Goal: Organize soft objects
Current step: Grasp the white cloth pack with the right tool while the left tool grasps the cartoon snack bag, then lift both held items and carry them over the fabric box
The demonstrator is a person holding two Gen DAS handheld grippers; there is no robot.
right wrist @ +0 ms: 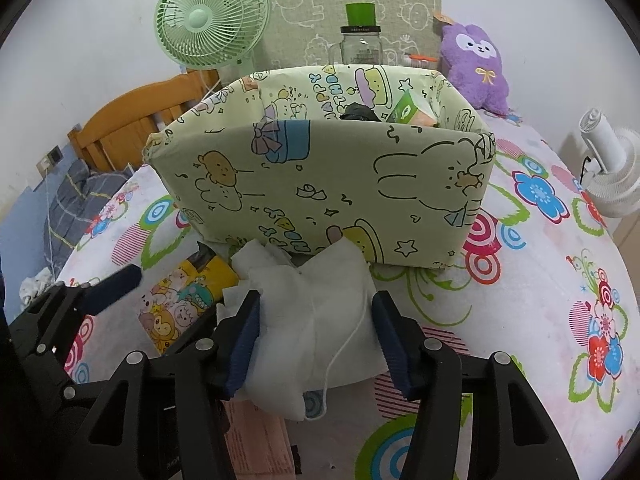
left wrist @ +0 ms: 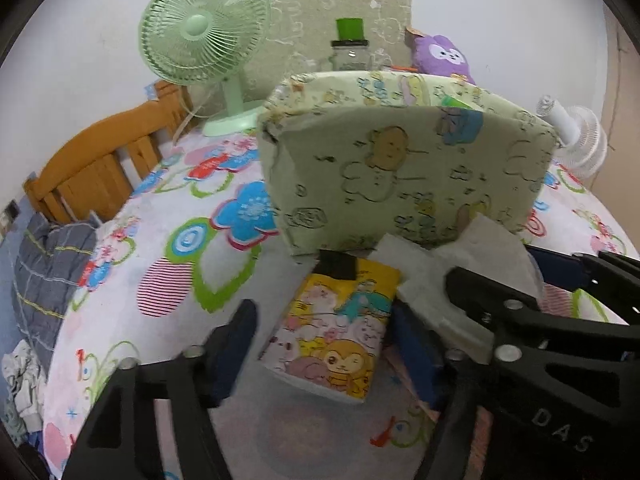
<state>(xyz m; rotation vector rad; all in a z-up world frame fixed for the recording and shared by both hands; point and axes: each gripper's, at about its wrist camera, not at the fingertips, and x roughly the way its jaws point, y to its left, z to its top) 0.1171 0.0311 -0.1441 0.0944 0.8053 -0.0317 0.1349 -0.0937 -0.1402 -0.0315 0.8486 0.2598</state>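
We're in a home bedroom here: a bed spread with a bright flower-print sheet (right wrist: 540, 280), and an orange wooden headboard (right wrist: 132, 120) at the far left against a plain white wall. A green desk fan (right wrist: 212, 18) stands at the far side, a purple plush toy (right wrist: 476, 68) sits far right, and a white fan (right wrist: 612, 172) is at the right edge. A grey checked blanket (left wrist: 44, 264) lies crumpled on the left.
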